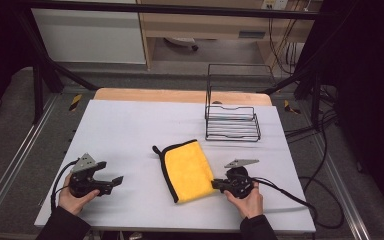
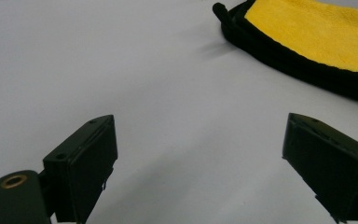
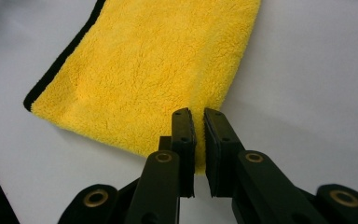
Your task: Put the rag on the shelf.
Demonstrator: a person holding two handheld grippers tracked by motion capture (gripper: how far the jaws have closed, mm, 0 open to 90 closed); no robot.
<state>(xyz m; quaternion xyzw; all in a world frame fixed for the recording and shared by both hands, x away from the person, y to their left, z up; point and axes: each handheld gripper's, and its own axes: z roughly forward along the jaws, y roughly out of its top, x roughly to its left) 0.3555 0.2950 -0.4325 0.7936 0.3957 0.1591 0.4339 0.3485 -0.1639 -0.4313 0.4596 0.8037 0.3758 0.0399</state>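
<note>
A folded yellow cloth (image 1: pixel 187 170) with black trim lies flat near the middle of the white table (image 1: pixel 130 130). My right gripper (image 1: pixel 215 184) is at the cloth's right edge, low on the table. In the right gripper view its jaws are shut on the folded edge of the yellow cloth (image 3: pixel 144 74), the gripper (image 3: pixel 199 114) pinching a thin strip. My left gripper (image 1: pixel 116 182) rests at the front left, well apart from the cloth. In the left gripper view it (image 2: pixel 200 140) stands open over bare table, with the cloth's black-trimmed edge (image 2: pixel 307 42) farther ahead.
A black wire rack (image 1: pixel 232 117) with a tall back frame stands at the back right of the table. Cables (image 1: pixel 300 200) trail off the right side. A wooden strip (image 1: pixel 180 95) runs along the table's far edge.
</note>
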